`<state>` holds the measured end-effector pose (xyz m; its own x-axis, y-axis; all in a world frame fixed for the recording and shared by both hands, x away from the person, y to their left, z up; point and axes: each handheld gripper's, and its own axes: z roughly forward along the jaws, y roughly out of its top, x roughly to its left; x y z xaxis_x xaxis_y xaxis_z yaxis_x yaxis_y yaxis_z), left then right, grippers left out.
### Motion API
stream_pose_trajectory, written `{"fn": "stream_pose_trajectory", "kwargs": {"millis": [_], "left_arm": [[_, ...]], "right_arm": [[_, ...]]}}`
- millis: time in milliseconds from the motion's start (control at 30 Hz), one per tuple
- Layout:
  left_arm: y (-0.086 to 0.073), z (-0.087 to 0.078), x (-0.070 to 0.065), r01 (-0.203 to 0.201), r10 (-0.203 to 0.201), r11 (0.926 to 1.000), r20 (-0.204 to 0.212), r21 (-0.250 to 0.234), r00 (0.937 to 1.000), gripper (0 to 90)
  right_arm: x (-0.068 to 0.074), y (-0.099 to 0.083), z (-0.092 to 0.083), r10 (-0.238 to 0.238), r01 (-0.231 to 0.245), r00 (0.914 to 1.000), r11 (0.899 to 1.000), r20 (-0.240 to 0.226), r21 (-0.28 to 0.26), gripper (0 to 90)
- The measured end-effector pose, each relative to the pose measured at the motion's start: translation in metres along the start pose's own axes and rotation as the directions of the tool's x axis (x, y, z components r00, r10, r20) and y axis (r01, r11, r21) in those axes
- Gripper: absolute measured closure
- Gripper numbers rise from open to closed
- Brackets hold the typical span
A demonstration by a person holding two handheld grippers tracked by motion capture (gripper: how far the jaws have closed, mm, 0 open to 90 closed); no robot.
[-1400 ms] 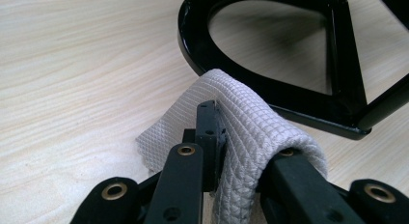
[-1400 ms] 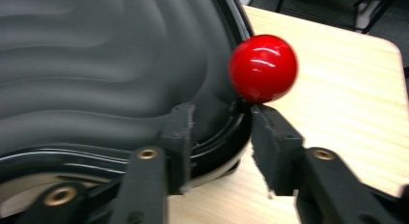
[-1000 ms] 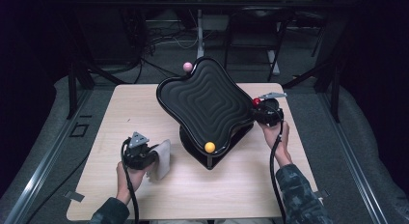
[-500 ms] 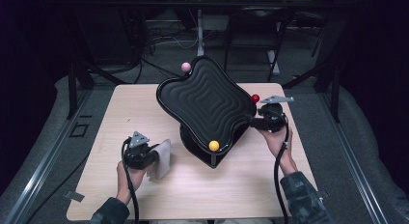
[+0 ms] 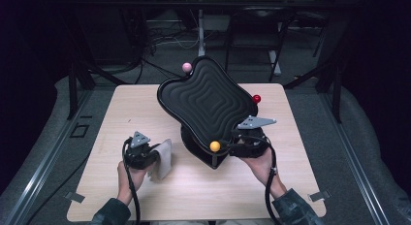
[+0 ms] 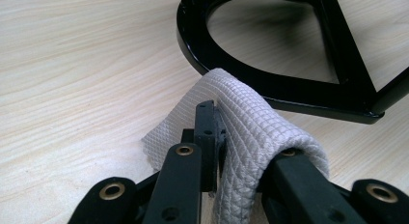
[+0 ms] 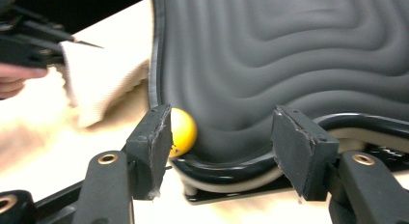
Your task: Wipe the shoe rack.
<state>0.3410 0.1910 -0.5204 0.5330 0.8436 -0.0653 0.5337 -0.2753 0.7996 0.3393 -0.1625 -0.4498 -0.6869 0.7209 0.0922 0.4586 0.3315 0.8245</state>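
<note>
White quilted cloth [image 6: 251, 122], soft and light, is being held pinched in the shut left gripper [image 5: 145, 154] near the table's [image 5: 121, 118] front-left edge. The right gripper [image 7: 219, 132], jaws having just been opening, nothing gripped, is being aimed at the yellow knob [image 7: 182, 132] on the black rippled tray [image 5: 208, 101]; that small, hard knob is judged slippery.

Pale wood-grain worktop [image 5: 145, 104], evenly lit from above. Grey carpet floor [image 5: 368, 152] surrounds it, with dark metal rails [image 5: 43, 157] along both sides. Black frame legs [image 5: 72, 87] and loose cables [image 5: 160, 40] behind. Room beyond lies dark.
</note>
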Motion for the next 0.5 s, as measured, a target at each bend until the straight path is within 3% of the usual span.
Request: {"fn": "stream_pose_trajectory", "kwargs": {"millis": [200, 233, 267, 333, 367, 433, 500], "left_arm": [[0.0, 0.003, 0.0, -0.002, 0.002, 1.0, 0.007, 0.003, 1.0, 81.4], [0.0, 0.003, 0.0, -0.002, 0.002, 1.0, 0.007, 0.003, 1.0, 81.4], [0.0, 0.003, -0.001, -0.003, 0.003, 1.0, 0.01, 0.002, 1.0, 81.5], [0.0, 0.003, -0.001, -0.008, 0.008, 0.9999, 0.011, 0.007, 0.9999, 81.4], [0.0, 0.004, -0.001, -0.008, 0.008, 0.9999, 0.012, 0.008, 0.9999, 81.4], [0.0, 0.004, -0.001, -0.01, 0.01, 0.9999, 0.011, 0.008, 0.9999, 81.3], [0.0, 0.004, 0.0, -0.013, 0.013, 0.9999, 0.009, 0.007, 0.9999, 81.3]], "right_arm": [[0.02, -0.003, 0.017, -0.037, 0.037, 0.9992, 0.999, -0.016, 0.039, 40.1], [0.022, -0.004, 0.02, -0.042, 0.043, 0.9985, 0.998, -0.035, 0.038, 42.1], [0.026, -0.004, 0.022, -0.059, 0.059, 0.9983, 0.997, 0.003, 0.059, 45.8], [0.028, -0.004, 0.026, -0.067, 0.067, 0.9978, 0.996, -0.007, 0.052, 49.0], [0.033, -0.004, 0.031, -0.096, 0.095, 0.9952, 0.994, 0.018, 0.055, 57.0], [0.033, -0.005, 0.031, -0.108, 0.106, 0.9938, 0.993, 0.027, 0.055, 58.9], [0.032, -0.007, 0.03, -0.117, 0.117, 0.9931, 0.992, 0.005, 0.039, 59.2]]}}
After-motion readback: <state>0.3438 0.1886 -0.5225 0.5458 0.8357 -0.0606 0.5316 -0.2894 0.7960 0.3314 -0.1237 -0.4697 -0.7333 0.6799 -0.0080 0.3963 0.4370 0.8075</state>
